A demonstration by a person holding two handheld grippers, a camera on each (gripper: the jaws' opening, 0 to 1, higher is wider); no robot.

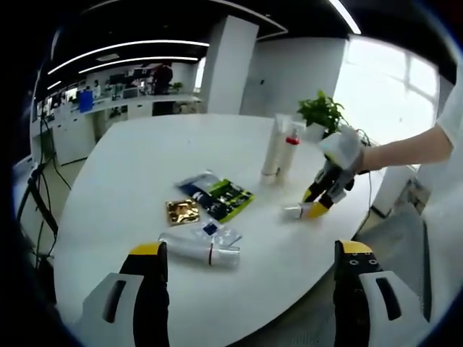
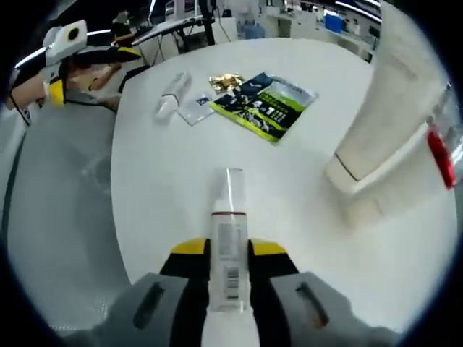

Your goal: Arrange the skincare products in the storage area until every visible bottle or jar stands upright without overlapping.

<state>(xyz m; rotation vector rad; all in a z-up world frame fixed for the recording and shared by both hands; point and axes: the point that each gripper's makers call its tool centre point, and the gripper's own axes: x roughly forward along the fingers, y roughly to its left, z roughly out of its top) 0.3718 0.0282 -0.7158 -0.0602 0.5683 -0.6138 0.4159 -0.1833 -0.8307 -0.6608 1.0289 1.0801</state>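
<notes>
Now pinching small spray bottle point(image 2: 228, 246) mid-body between right fingers point(image 2: 189, 278), left gripper point(image 1: 249, 289) spread idle: light, rigid, likely slick, so grip firmly.

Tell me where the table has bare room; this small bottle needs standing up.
Bare tabletop lies left of the sachets, and between them and the upright tubes. It is crowded around the sachets and the lying bottle.

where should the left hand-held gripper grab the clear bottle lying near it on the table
Grip the clear bottle across the middle of its body, coming down from above with the jaws straddling its width. It lies flat on the white table, long axis running sideways in front of the open left hand-held gripper, so its rounded sides are probably the easiest faces to pinch.
</notes>
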